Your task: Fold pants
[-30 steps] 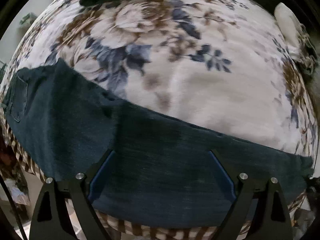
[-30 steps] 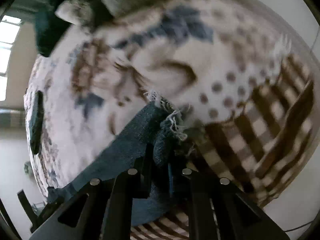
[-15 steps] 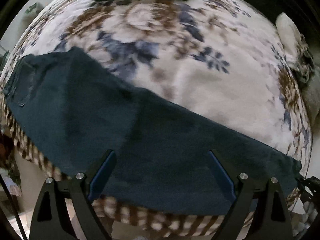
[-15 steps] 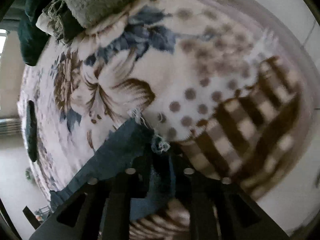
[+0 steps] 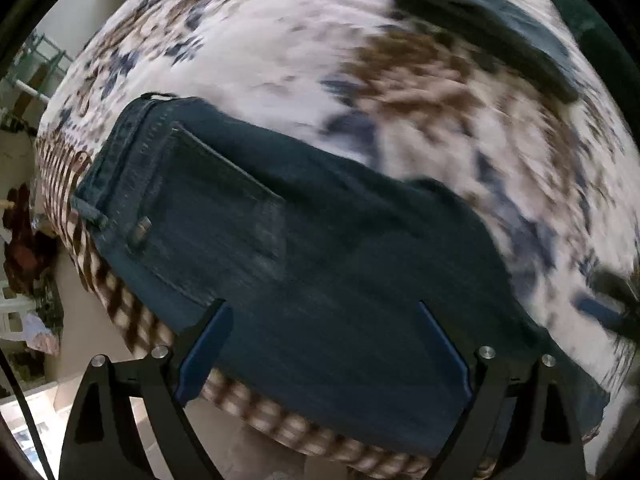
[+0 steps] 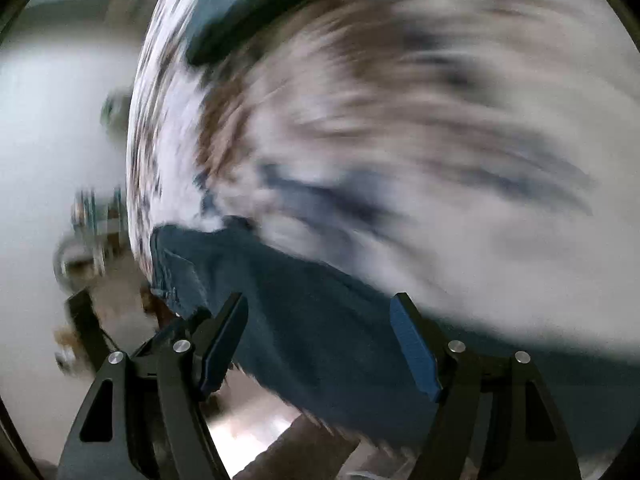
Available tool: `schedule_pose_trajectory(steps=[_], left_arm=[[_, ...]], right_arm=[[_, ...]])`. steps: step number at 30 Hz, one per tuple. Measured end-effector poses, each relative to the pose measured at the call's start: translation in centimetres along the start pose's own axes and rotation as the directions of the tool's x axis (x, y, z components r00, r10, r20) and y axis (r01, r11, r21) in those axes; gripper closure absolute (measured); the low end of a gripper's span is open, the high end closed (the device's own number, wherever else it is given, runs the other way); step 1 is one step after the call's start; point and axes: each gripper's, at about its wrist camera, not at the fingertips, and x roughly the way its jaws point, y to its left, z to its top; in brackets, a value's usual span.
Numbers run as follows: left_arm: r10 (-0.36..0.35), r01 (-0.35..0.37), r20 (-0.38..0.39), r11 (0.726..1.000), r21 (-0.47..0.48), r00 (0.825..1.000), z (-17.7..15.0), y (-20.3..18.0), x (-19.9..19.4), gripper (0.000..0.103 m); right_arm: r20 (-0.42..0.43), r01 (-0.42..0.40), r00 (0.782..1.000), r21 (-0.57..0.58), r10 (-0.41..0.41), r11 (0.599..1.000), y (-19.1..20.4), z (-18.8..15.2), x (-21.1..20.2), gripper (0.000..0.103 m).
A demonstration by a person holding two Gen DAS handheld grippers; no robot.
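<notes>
Dark blue jeans [image 5: 320,264] lie flat along the near edge of a floral blanket [image 5: 304,60] on a bed. The waistband and back pocket [image 5: 208,200] are at the left. My left gripper [image 5: 322,344] is open and empty, just above the jeans near the seat. In the blurred right wrist view the jeans [image 6: 304,312] run across the lower frame. My right gripper [image 6: 320,340] is open and empty above them. The other gripper shows at the right edge of the left wrist view [image 5: 608,304].
A second folded dark garment [image 5: 492,36] lies on the far side of the blanket; it also shows in the right wrist view [image 6: 240,4]. A checked brown border [image 5: 132,312] hangs over the bed's near edge. Room clutter and floor sit at the left.
My right gripper has let go of the frayed leg hem, opened, and swung fast to the left over the jeans. My left gripper has moved left toward the waistband, still open.
</notes>
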Motion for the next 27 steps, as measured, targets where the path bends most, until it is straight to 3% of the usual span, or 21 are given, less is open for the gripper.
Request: schedule_pose_trajectory(steps=[2,5,7,8,10,12,14,16,18,19,21,23,24,25,26,27], left_arm=[[-0.009,0.008,-0.019,1.0,-0.014,1.0,1.5,2.0,0.4,0.011],[-0.041,0.039,-0.04,0.998,-0.047,0.998,3.9,4.5,0.8,0.011],[-0.071,0.067,-0.055,0.995,-0.077,0.996,5.2,5.8,1.1,0.011],[-0.082,0.077,-0.054,0.994,-0.077,0.995,5.8,6.1,1.1,0.011],[-0.1,0.098,-0.04,0.994,-0.05,0.994,7.2,6.1,1.0,0.011],[-0.099,0.098,-0.023,0.995,-0.031,0.995,8.1,6.1,0.9,0.011],[-0.107,0.106,-0.009,0.994,-0.033,0.994,9.1,6.3,0.8,0.011],[-0.113,0.112,-0.008,0.993,-0.043,0.994,9.5,6.6,0.9,0.011],[-0.112,0.111,-0.016,0.992,-0.057,0.994,9.7,7.0,1.3,0.011],[-0.113,0.112,-0.022,0.992,-0.06,0.993,9.6,7.2,1.4,0.011],[-0.111,0.11,-0.026,0.993,-0.051,0.993,9.5,7.5,1.4,0.011],[-0.096,0.095,-0.025,0.995,-0.03,0.995,9.0,7.6,1.6,0.011],[-0.093,0.092,-0.027,0.995,-0.024,0.995,9.5,7.7,2.1,0.011],[-0.087,0.086,-0.03,0.996,-0.016,0.996,9.2,7.7,2.4,0.011],[-0.085,0.084,-0.033,0.996,-0.012,0.996,8.8,7.9,2.6,0.011],[-0.081,0.081,-0.04,0.997,-0.007,0.996,8.5,7.9,2.9,0.011]], right_arm=[[-0.081,-0.001,0.997,-0.067,-0.004,0.998,4.3,3.7,5.5,0.027],[-0.218,0.02,0.975,-0.151,-0.053,0.988,8.5,7.1,12.4,0.028],[-0.252,0.082,0.959,-0.183,-0.127,0.98,9.3,7.6,14.7,0.057],[-0.249,0.07,0.963,-0.154,-0.107,0.986,9.2,7.4,14.8,0.075],[-0.217,0.033,0.975,-0.057,-0.045,0.998,8.3,6.6,13.7,0.089],[-0.152,-0.072,0.984,0.111,0.089,0.991,6.5,5.3,11.7,0.095],[-0.071,-0.191,0.973,0.292,0.22,0.937,4.1,3.2,10.1,0.097],[0.027,-0.321,0.933,0.508,0.358,0.799,0.7,1.0,10.2,0.101],[0.148,-0.419,0.887,0.657,0.438,0.626,-2.6,-1.0,11.2,0.101],[0.161,-0.415,0.891,0.67,0.424,0.616,-3.1,-1.0,11.3,0.101],[0.132,-0.376,0.917,0.602,0.376,0.705,-2.5,0.1,10.9,0.101],[0.029,-0.303,0.943,0.487,0.331,0.819,0.0,2.2,11.0,0.097],[-0.036,-0.237,0.96,0.423,0.278,0.875,1.5,3.6,11.2,0.083],[-0.071,-0.202,0.966,0.383,0.247,0.901,2.4,4.7,11.5,0.069],[-0.134,-0.156,0.968,0.329,0.21,0.931,3.6,5.7,12.4,0.041],[-0.197,-0.145,0.958,0.288,0.206,0.947,4.7,6.5,13.8,0.035]])
